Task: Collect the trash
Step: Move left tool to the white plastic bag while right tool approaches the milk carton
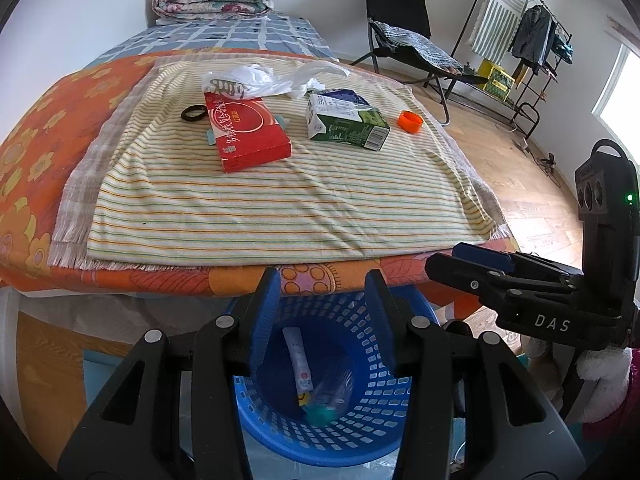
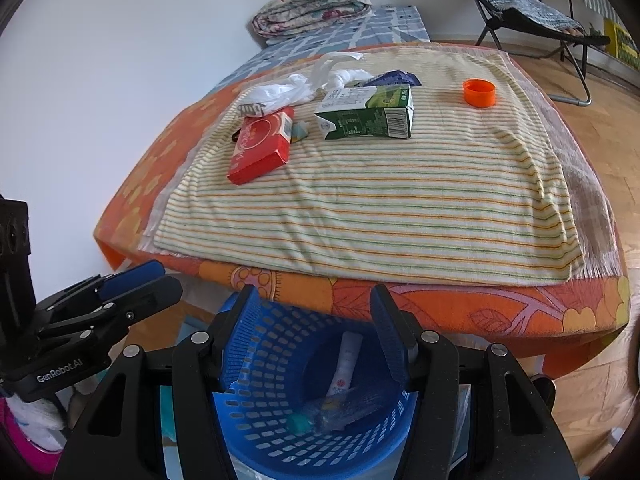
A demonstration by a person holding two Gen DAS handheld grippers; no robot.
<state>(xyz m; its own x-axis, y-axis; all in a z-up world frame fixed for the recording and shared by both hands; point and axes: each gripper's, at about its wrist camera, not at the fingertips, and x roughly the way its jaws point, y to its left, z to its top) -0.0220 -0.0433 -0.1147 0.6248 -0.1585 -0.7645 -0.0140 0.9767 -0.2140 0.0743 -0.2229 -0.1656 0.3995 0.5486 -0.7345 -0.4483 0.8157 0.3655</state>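
Trash is partly picked up, by the look of it. Some bits already lie in the blue basket (image 1: 352, 412) on the floor by the bed: a white tube (image 1: 298, 360), a clear crinkly wrapper (image 2: 344, 404) and a small teal thing (image 1: 320, 414).

More is left on the striped towel (image 1: 280, 200) — a red box (image 1: 246, 132), a green and white carton (image 1: 346, 122), an orange cap (image 1: 410, 121), a black ring (image 1: 194, 113) and a white plastic bag (image 1: 256, 80). A dark blue wrapper (image 2: 394, 78) sits behind the carton, and a small pale blue bit pokes out from under the red box. So I think the job is less than half done.

Both grippers hang over the basket. The left gripper (image 1: 324, 320) has its jaws apart with nothing between them. The right gripper (image 2: 316, 336) is the same — jaws apart, nothing held.
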